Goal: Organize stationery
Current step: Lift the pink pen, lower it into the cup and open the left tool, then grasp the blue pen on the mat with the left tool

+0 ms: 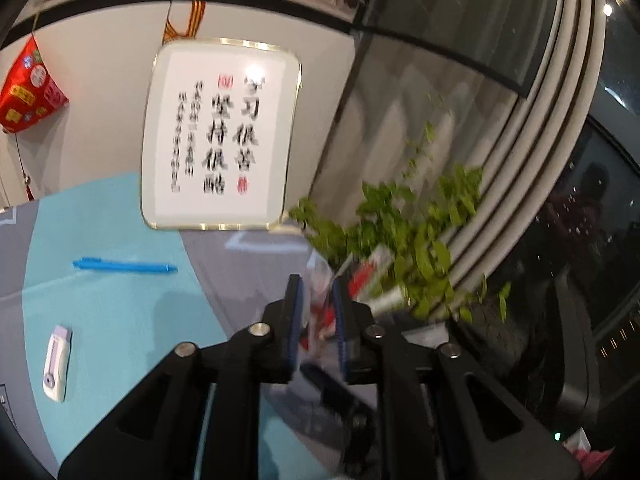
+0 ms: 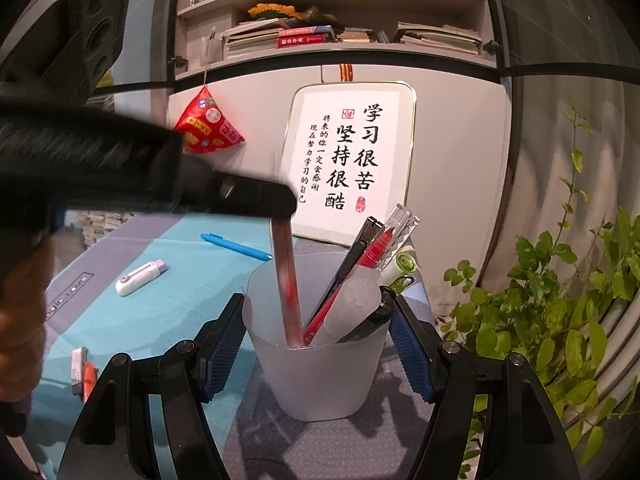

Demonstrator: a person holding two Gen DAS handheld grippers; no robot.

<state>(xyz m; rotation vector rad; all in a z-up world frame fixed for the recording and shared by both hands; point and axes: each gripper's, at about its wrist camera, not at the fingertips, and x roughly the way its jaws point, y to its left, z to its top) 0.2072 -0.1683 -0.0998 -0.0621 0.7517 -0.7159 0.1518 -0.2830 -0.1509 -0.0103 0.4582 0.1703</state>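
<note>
My right gripper [image 2: 318, 334] is shut on a frosted plastic cup [image 2: 316, 376] that stands on the desk mat and holds several pens [image 2: 360, 264]. My left gripper [image 2: 256, 196] reaches in from the left above the cup, with a red and clear pen [image 2: 288, 292] hanging blurred from its tip into the cup. In the left wrist view the same gripper [image 1: 316, 312] has its fingers close around that pen [image 1: 320, 312]. A blue pen [image 1: 124, 266] and a white and lilac eraser case [image 1: 58, 362] lie on the teal mat; both also show in the right wrist view, the pen [image 2: 236, 246] and the case [image 2: 140, 278].
A framed calligraphy sign [image 2: 352, 160] leans on the wall behind the cup. A green plant [image 2: 560, 312] stands at the right. A small red and white item [image 2: 82, 372] lies at the mat's left front. A red pouch [image 2: 206, 128] hangs below the bookshelf.
</note>
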